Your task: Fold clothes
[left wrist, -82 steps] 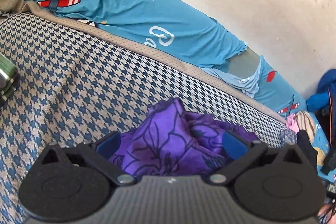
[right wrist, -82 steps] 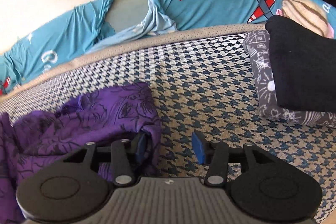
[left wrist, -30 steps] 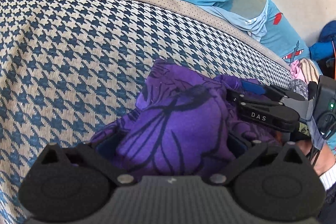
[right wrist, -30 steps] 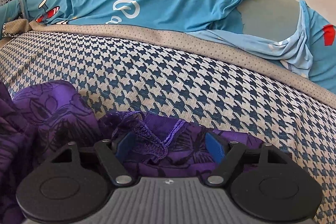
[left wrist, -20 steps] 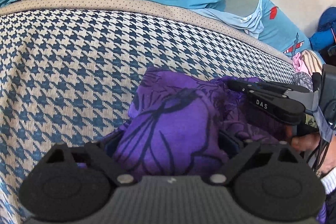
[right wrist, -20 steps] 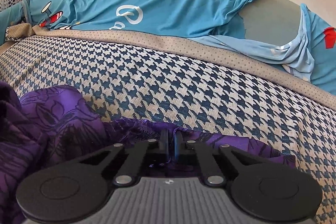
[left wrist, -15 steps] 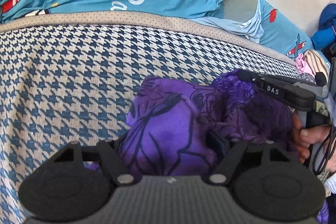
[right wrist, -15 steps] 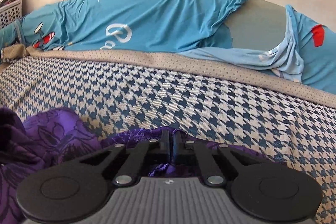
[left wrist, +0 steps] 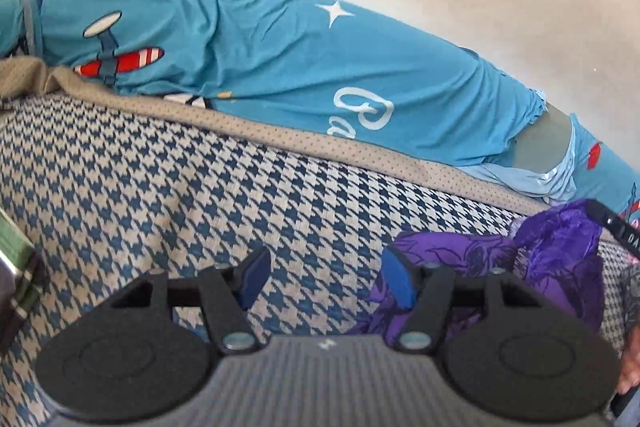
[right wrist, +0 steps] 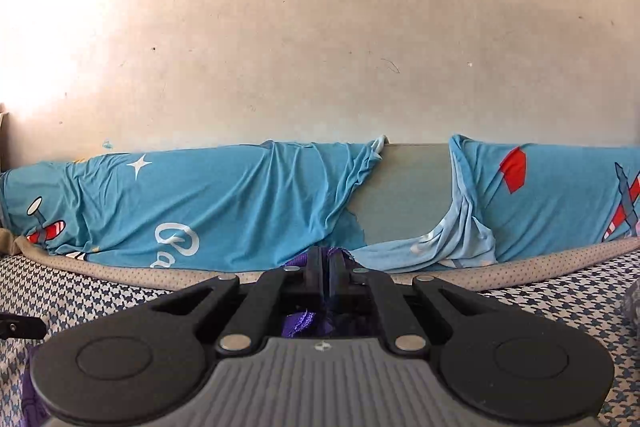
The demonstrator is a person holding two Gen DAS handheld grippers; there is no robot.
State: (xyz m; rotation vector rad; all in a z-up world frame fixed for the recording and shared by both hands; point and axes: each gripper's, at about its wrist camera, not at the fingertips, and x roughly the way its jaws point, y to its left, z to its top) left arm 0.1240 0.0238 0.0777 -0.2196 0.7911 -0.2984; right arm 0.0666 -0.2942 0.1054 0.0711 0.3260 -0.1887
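Now the right gripper (right wrist: pixel 325 267) fingers are clamped on the purple garment (left wrist: pixel 560 259), lifting it; the left gripper (left wrist: pixel 324 281) fingers are closing on nothing and must next catch another edge.

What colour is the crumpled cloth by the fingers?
Purple cloth with dark flower outlines, clearest in the left wrist view.

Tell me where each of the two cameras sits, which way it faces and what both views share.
Left wrist: on the left gripper, looking down across the checked bed cover; jaws closing on nothing, purple garment to its right, and a hand at the edge.
Right wrist: on the right gripper, facing the wall; jaws shut on the purple garment.
Shared: blue sheet, checked bed cover, wall, purple garment.
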